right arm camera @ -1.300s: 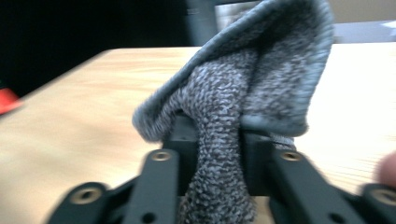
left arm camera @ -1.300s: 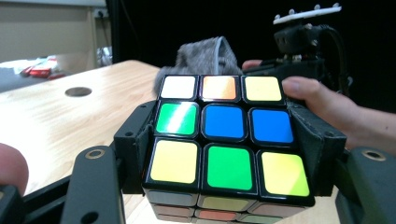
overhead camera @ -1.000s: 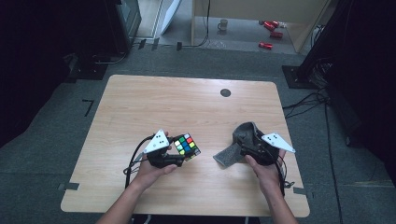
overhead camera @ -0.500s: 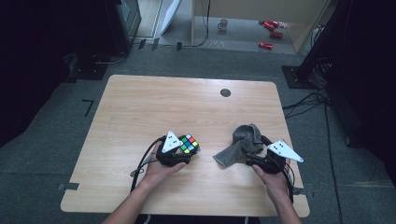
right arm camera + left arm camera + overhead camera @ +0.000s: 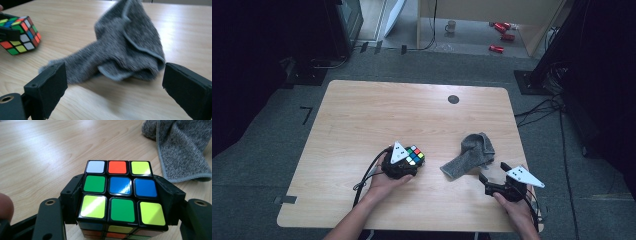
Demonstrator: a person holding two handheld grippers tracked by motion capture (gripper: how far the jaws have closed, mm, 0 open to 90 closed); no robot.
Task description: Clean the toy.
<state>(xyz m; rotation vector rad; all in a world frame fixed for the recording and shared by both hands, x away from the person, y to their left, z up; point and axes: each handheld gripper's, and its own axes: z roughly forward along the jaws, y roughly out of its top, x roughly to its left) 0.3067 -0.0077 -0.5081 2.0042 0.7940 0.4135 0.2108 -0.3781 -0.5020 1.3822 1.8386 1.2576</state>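
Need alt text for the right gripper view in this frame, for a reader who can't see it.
A crumpled grey cloth lies on the wooden table just beyond the right gripper, whose two black fingers stand wide open with nothing between them. At the upper left, a colourful puzzle cube sits clamped in the left gripper.

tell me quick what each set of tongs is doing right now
Left tongs: closed on the puzzle cube.
Right tongs: open, jaws just widened, holding nothing; the grey cloth lies on the table ahead of them.
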